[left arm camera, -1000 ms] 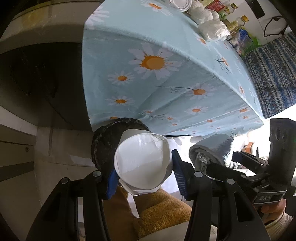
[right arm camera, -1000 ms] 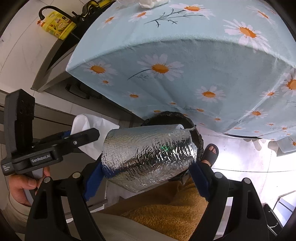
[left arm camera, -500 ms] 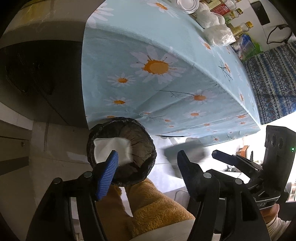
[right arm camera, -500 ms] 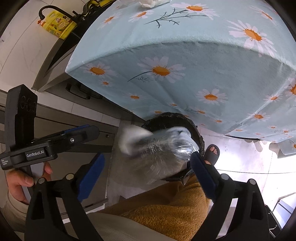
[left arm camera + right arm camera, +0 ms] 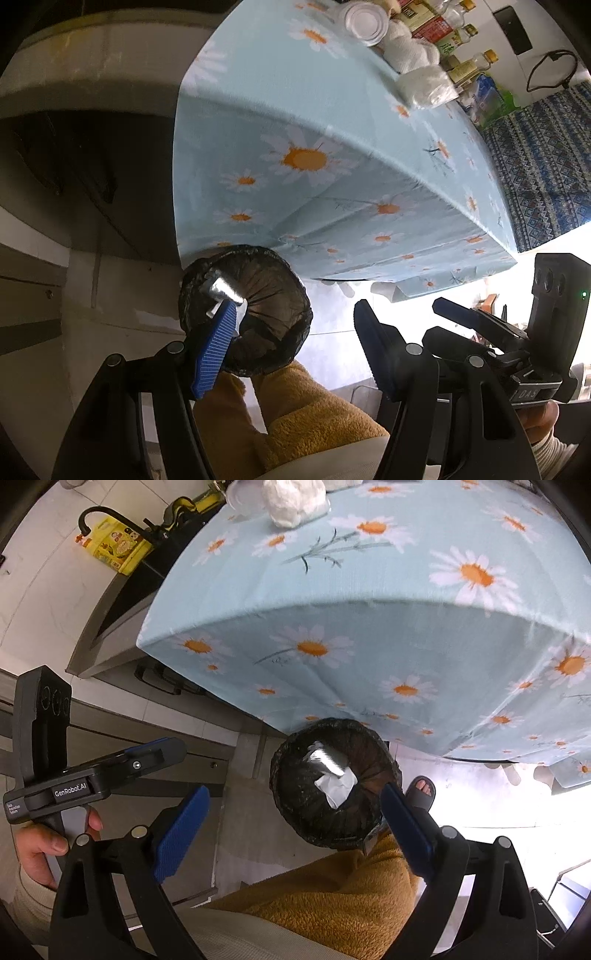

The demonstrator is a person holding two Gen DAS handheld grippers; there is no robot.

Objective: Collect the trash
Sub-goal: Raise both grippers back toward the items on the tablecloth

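Silver foil and a white cup lie inside the black-lined bin, which stands on the floor just below the edge of the daisy tablecloth. Your left gripper and right gripper both hang above the bin with jaws spread wide, holding nothing. More white wads sit on the table near the bottles.
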